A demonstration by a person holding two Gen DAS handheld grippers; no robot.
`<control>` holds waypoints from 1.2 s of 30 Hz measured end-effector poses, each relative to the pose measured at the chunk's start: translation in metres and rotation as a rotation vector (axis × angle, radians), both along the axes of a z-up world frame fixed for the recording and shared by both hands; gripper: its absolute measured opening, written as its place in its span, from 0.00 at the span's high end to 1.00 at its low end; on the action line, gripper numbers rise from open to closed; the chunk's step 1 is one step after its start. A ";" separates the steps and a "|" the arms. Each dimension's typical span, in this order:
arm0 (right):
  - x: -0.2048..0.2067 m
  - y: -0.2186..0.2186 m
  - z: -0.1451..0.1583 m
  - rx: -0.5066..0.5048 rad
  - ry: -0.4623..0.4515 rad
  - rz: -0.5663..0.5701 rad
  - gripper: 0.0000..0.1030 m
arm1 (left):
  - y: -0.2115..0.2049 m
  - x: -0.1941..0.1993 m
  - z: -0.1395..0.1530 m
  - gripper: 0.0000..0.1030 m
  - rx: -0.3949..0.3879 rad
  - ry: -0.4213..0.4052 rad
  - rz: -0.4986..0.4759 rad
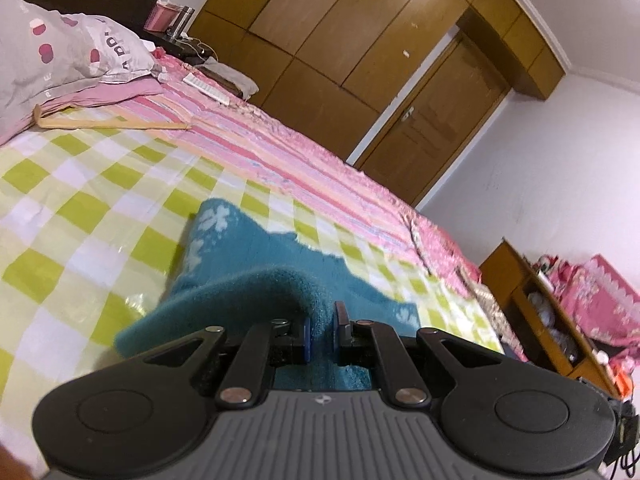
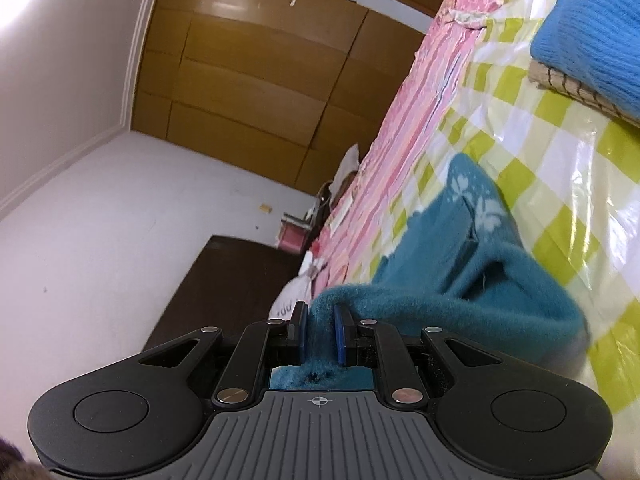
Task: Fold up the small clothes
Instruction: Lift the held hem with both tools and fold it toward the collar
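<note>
A small teal fleece garment [image 1: 256, 264] with pale flower prints lies partly on the green-and-white checked sheet [image 1: 80, 208]. My left gripper [image 1: 323, 322] is shut on one edge of it and holds that edge lifted off the bed. In the right wrist view the same teal garment [image 2: 472, 280] drapes from my right gripper [image 2: 320, 322], which is shut on another edge and holds it up; the rest trails down onto the checked sheet [image 2: 560, 168].
A wooden hanger [image 1: 112, 122] and a grey spotted pillow [image 1: 60, 56] lie at the head of the bed. A pink striped quilt [image 1: 288, 152] runs along the far side. A folded blue knit [image 2: 588, 40] lies on the bed. Wooden wardrobes [image 1: 340, 32] stand behind.
</note>
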State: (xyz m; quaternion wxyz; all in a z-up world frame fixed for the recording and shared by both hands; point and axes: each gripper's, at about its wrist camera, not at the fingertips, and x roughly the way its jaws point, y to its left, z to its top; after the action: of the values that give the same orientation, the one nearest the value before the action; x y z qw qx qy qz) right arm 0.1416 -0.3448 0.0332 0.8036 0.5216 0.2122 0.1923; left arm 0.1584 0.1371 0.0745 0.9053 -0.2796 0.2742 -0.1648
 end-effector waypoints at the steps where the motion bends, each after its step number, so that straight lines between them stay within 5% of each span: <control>1: 0.004 0.000 -0.001 -0.001 0.002 -0.002 0.86 | 0.000 0.004 -0.002 0.85 -0.008 -0.002 0.003; 36: 0.142 -0.003 -0.015 -0.114 0.079 -0.093 0.86 | 0.015 0.129 -0.051 0.85 -0.084 0.008 0.111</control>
State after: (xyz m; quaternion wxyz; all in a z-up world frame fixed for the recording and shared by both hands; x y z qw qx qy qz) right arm 0.2840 -0.3476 0.0178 0.8312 0.4915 0.2298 0.1217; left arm 0.2869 0.1522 0.0230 0.8995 -0.3325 0.2547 -0.1246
